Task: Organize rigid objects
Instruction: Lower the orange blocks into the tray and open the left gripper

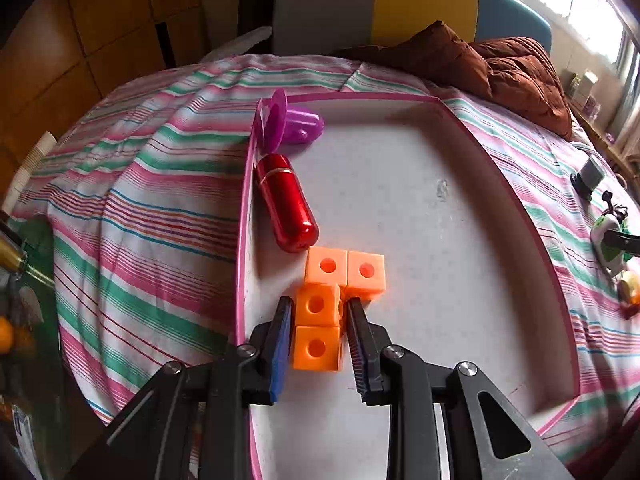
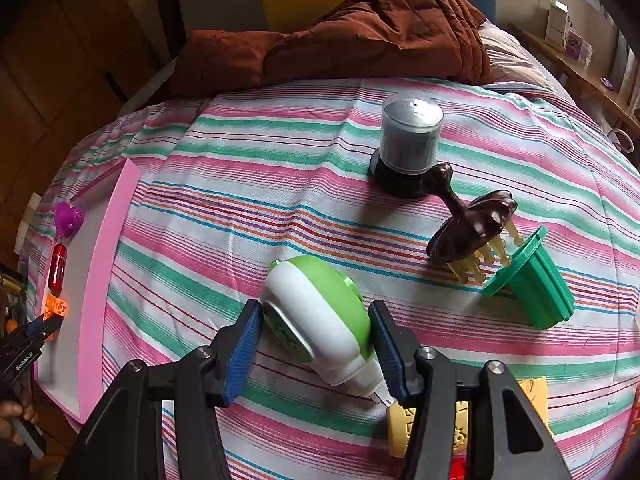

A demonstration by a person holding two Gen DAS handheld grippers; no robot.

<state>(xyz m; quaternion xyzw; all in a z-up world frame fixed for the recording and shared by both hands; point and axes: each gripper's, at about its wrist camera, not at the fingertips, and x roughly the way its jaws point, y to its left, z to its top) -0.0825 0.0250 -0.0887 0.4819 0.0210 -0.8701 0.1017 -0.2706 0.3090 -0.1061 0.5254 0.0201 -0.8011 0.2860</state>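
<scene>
The left gripper point(image 1: 319, 304) has its jaws closed narrow on the orange blocks point(image 1: 332, 292), pads pressing the two sides of the near column. The blocks form an L: a column of cubes running away from the camera along the jaws' line, with one more cube jutting to the right at the far end. Each cube shows a round hole on its upper face. They sit in the pink-rimmed tray point(image 1: 400, 208), near its left wall; whether they rest on the tray floor or hang just above it cannot be told.

Beyond them a red capsule point(image 1: 287, 204) lies on its side, long axis running away and slightly left, its near rounded end just beside the far-left cube. Past it a purple cup point(image 1: 294, 124) lies tipped, its flange leaning on the tray's left rim.

The right gripper point(image 2: 316, 334) holds a green-and-white device point(image 2: 320, 312) between its jaws, set at a middling width. The device's long axis runs from upper left to lower right, with its narrow metal tip pointing toward the camera.

On the striped bed point(image 2: 280, 160) behind stand a grey shaker point(image 2: 410, 140), a brown scalp brush point(image 2: 472, 224) tilted on its prongs, and a green cup point(image 2: 532, 280) on its side. A yellow thing point(image 2: 404, 424) under the right gripper is mostly hidden.
</scene>
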